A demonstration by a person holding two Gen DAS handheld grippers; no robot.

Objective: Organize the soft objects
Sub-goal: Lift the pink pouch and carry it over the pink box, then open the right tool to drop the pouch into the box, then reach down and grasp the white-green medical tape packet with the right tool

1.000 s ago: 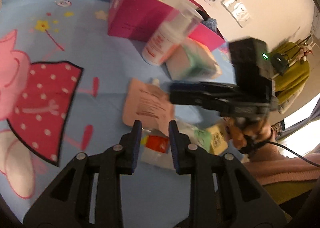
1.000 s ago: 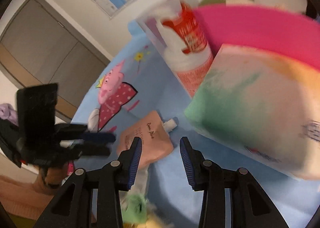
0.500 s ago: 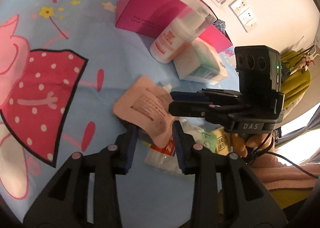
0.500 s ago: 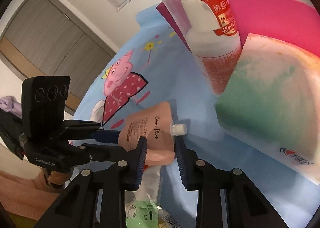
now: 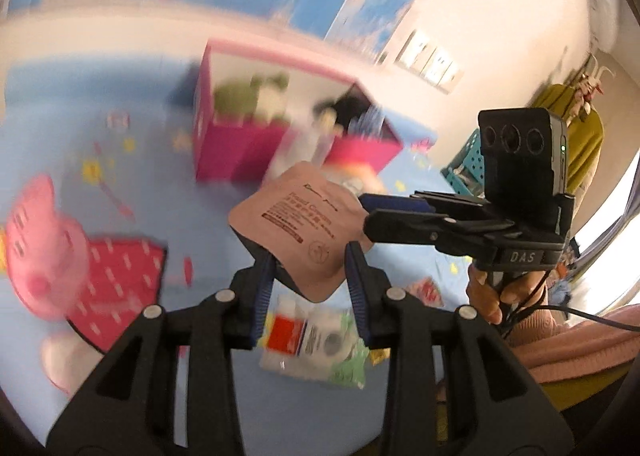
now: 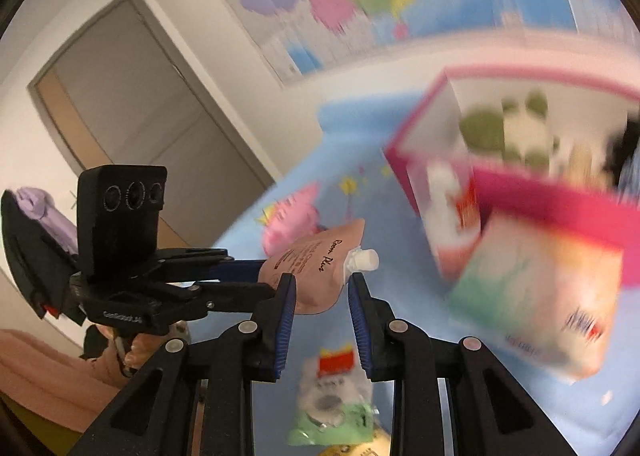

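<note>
Both grippers, left [image 5: 310, 274] and right [image 6: 322, 294], now clamp my pink pouch [image 5: 298, 234] in mid-air; half a second ago it lay on the sheet [image 5: 132, 183] below them.

Pink spouted pouch [image 6: 320, 272] aloft between right tool [image 6: 322, 292] and left tool [image 6: 256, 276], both clamped on it, above blue sheet [image 6: 404, 320].

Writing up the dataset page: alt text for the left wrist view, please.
Both grippers hold a pink pouch in the air: the left gripper at its lower end, the right gripper from the right side. Below lie small packets on a blue cartoon sheet, with a blurred pink box behind.
</note>
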